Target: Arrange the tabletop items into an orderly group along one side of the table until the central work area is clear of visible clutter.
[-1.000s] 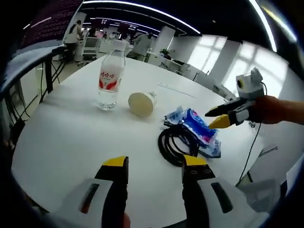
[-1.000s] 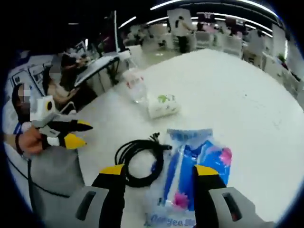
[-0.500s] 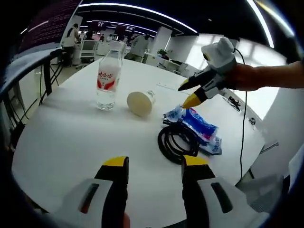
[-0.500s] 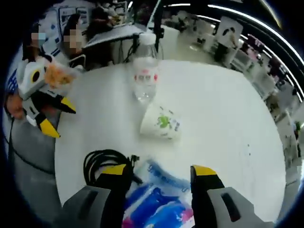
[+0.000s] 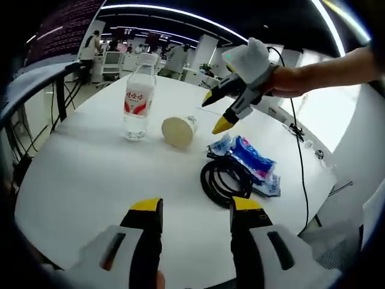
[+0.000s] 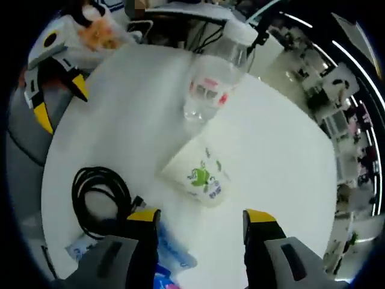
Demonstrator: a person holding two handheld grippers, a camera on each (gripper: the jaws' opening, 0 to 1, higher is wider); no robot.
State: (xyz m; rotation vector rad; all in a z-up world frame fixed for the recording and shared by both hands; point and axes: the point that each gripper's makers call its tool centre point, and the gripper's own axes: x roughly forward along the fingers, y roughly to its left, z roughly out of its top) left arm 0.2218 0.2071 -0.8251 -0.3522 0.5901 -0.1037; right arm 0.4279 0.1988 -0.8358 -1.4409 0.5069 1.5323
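Here, on the white table point(image 5: 78, 174), the water bottle point(image 6: 210, 84) stands beyond the tipped paper cup point(image 6: 201, 174) lying just ahead of the wide, empty right claw point(image 6: 201, 218), the black cable coil point(image 5: 225, 180) just ahead-right of the wide, empty left claw point(image 5: 195, 208).

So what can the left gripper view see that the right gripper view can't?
The left gripper view alone shows the cup's open mouth and the hand holding the right gripper. The right gripper view alone shows the cup's green print. Both share the water bottle, black cable coil, blue packet and white table.
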